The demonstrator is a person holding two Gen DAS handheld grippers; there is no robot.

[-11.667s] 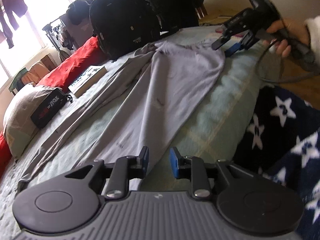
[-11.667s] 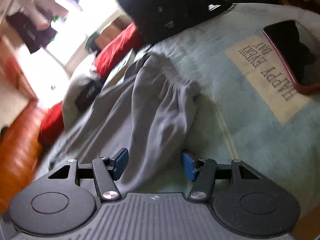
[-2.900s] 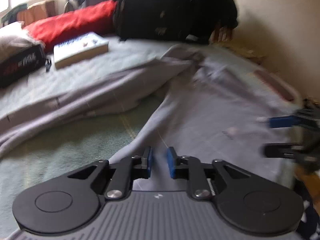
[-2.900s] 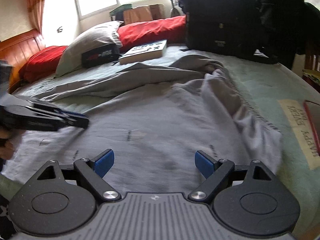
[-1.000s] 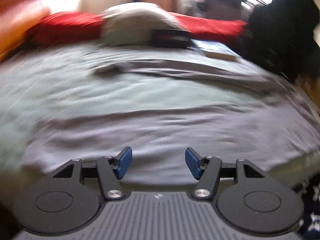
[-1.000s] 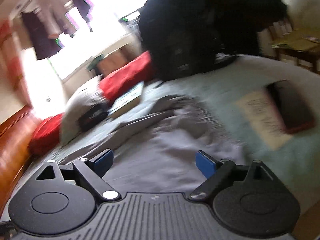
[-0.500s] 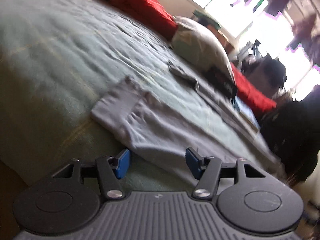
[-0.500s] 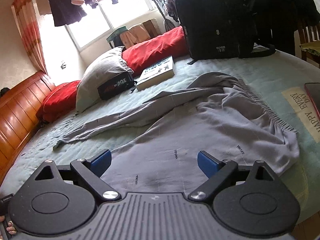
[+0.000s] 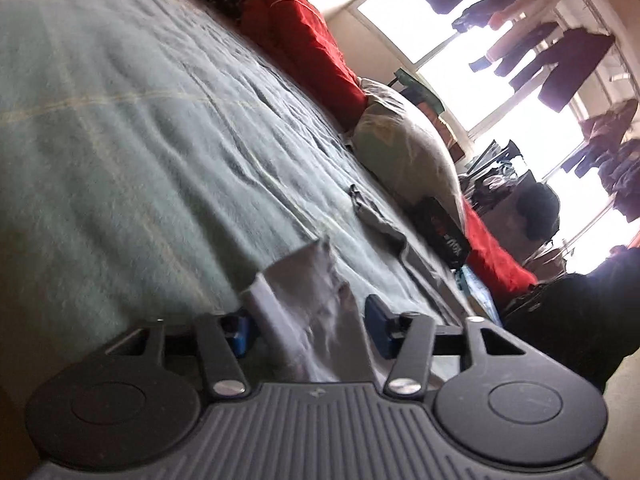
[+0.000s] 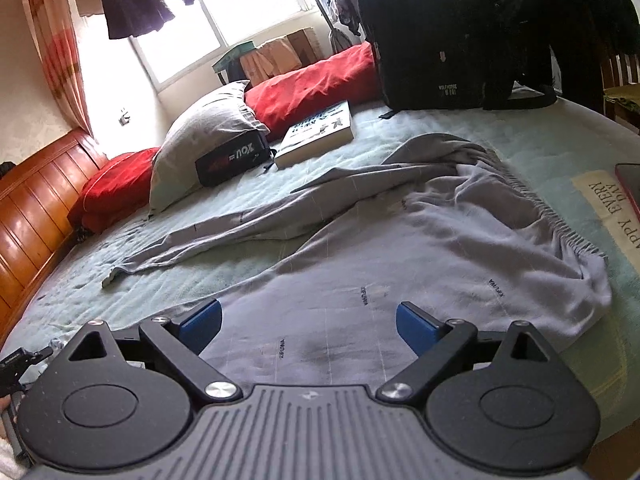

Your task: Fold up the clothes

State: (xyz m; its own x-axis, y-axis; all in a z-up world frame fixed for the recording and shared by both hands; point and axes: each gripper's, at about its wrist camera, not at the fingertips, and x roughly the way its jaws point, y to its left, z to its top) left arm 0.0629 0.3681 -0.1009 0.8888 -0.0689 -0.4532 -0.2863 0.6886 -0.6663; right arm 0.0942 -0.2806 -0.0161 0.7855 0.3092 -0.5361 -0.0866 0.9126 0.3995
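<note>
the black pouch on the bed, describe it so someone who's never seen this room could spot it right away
Start at the orange wooden headboard and follow the row of red cushions to the grey pillow. The black pouch leans against that pillow's front, just left of the white book. It is the only small black thing there, marked with white and red lettering, unlike the large black backpack farther right.

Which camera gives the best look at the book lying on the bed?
The right wrist view. There the book lies whole and sharp on the green blanket, beside the grey pillow, its cover print visible. In the left wrist view only a pale blurred sliver shows past the black case.
</note>
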